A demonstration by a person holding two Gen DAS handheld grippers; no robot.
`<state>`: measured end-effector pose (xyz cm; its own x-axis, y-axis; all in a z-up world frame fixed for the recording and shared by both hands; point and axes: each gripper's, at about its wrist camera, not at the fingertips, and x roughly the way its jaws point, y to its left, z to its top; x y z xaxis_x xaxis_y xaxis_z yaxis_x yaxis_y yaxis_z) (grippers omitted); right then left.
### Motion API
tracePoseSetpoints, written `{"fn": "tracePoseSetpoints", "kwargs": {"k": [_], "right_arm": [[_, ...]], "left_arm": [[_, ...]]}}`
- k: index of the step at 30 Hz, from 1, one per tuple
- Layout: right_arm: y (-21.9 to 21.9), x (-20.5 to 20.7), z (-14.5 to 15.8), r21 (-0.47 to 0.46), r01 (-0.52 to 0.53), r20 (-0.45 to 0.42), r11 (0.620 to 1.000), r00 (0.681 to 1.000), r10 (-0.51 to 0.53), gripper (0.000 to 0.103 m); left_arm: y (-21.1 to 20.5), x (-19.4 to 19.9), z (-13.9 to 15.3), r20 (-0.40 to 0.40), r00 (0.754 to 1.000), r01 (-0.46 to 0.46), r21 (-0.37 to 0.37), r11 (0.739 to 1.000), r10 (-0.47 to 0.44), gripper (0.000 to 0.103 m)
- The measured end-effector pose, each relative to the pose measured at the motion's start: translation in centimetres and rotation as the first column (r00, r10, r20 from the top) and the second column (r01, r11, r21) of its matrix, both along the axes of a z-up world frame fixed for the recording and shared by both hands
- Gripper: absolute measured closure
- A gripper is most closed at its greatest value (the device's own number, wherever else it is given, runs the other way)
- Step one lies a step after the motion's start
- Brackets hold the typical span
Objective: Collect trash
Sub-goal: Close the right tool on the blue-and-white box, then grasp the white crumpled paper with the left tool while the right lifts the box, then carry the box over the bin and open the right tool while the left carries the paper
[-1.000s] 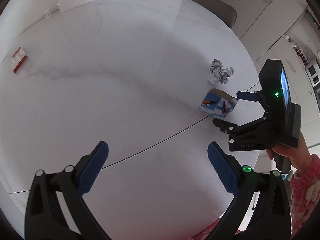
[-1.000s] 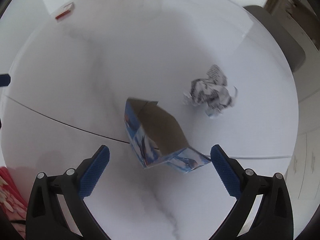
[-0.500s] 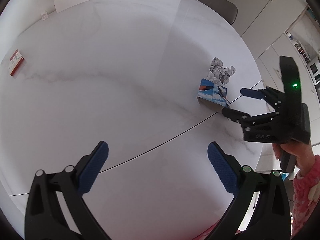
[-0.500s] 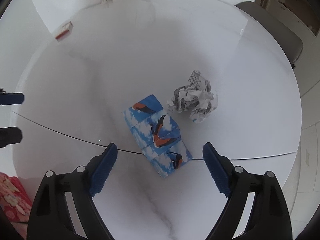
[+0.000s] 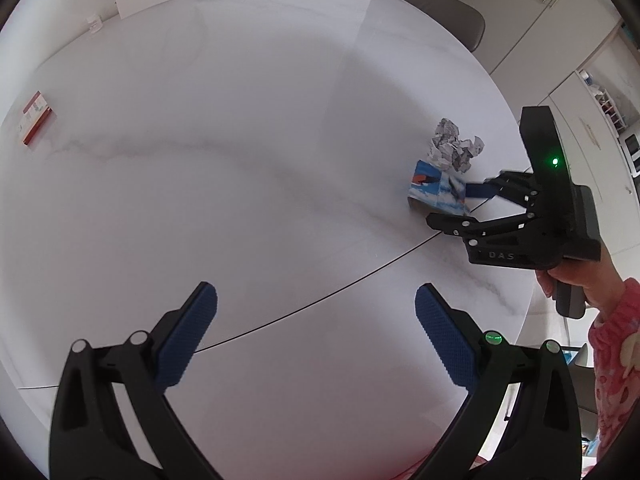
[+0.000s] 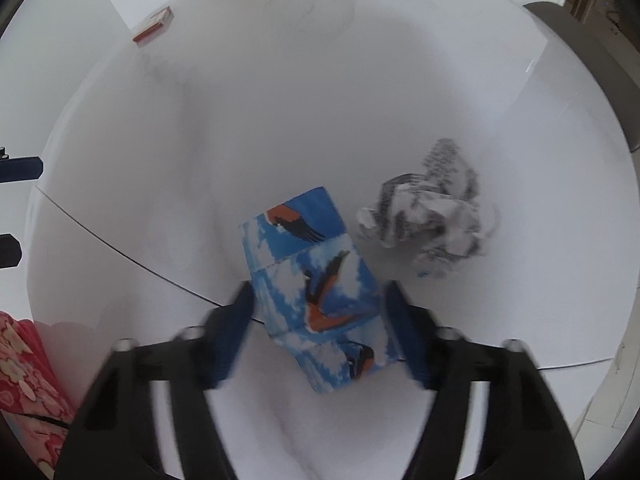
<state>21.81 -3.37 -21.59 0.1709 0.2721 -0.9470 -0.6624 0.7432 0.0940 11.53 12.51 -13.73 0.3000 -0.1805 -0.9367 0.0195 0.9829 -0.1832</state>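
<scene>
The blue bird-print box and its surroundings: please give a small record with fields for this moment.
target: blue bird-print box, lying on the white table
right gripper: fingers on either side of the box, contact unclear through blur
left gripper: open, holds nothing
beside box: crumpled paper, apart from it
far edge: small red-and-white pack

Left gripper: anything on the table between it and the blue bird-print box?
Nothing: the left wrist view shows only bare white marble table and its thin dark seam between the left gripper and the blue bird-print box.
</scene>
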Motion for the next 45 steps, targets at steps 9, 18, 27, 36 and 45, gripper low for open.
{"fn": "tracePoseSetpoints", "kwargs": {"k": [9,18,27,36,45], "right_arm": [[-3.7,-2.6,2.3,0.134,0.167,0.001,0.977,0.986,-0.169,0.053],[-11.7,-8.3,4.0,0.206,0.454,-0.026,0.867,0.888,-0.459,0.053],[-18.0,-13.2,4.2,0.239,0.594,-0.05,0.768,0.798,-0.601,0.053],[-19.5,-14.3,3.4,0.261,0.647,-0.08,0.716,0.754,-0.652,0.053],[-19.2,-15.1,4.2,0.276,0.652,-0.054,0.706,0.744,-0.666,0.053]], "left_arm": [[-1.2,1.4,0.3,0.02,0.999,0.029,-0.005,1.0,-0.028,0.008],[-10.4,7.0,-0.8,0.061,0.98,0.19,-0.039,0.981,-0.188,0.008],[-18.0,12.7,-4.3,0.053,0.967,0.248,0.037,0.968,-0.249,0.008],[-19.6,14.4,-6.4,0.029,0.971,0.237,0.06,0.97,-0.239,0.058],[-18.5,11.9,-4.2,0.08,0.956,0.276,0.076,0.958,-0.282,0.065]]}}
